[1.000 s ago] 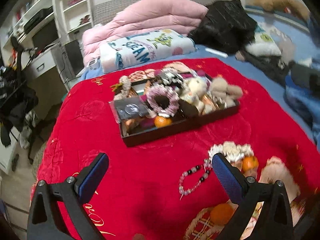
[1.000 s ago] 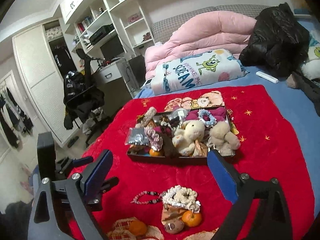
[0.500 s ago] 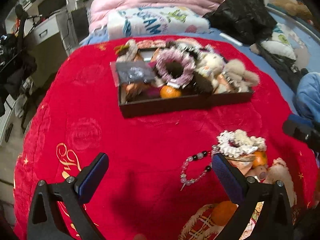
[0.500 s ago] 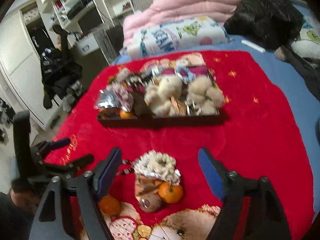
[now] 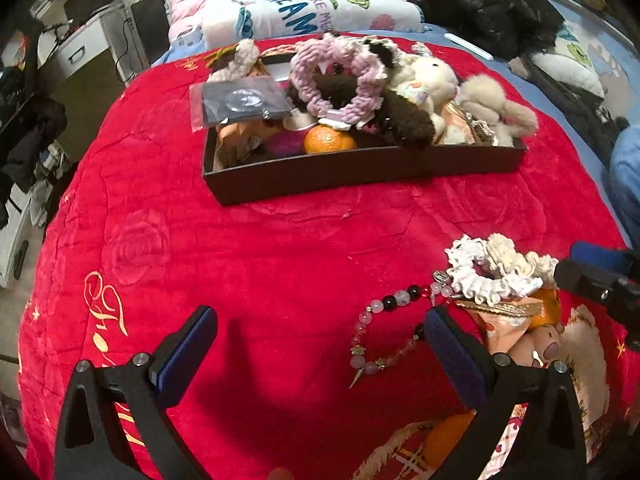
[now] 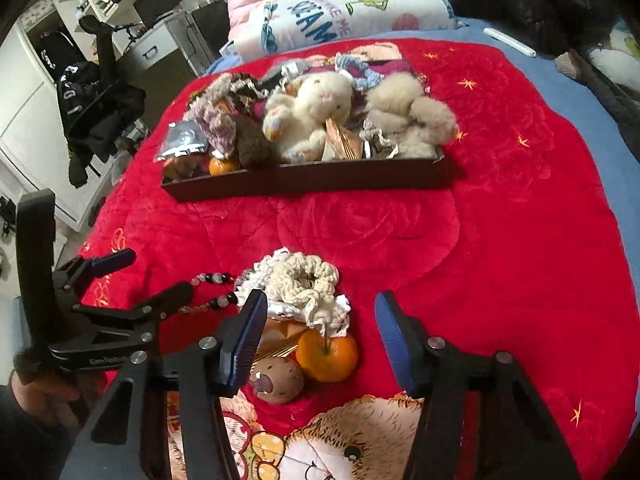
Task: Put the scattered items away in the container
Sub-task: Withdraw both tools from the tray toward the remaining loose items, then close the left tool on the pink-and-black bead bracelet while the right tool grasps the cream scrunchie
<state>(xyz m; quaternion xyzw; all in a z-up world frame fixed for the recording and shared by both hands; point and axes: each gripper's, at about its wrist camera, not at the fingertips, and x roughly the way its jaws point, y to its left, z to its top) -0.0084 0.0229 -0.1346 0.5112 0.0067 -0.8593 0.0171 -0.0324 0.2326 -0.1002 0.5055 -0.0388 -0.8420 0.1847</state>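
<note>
The dark tray [image 6: 304, 178] sits on the red blanket [image 6: 500, 220], piled with plush toys and scrunchies. Nearer than the tray lie a cream scrunchie [image 6: 306, 280], an orange [image 6: 327, 354], a small brown toy [image 6: 276, 380] and a bead bracelet [image 5: 384, 328]. The right gripper [image 6: 320, 312] hangs over the orange and scrunchie, its jaws closing with nothing pressed between them. The left gripper [image 5: 320, 336] is wide open and empty, just left of the scrunchie.
</note>
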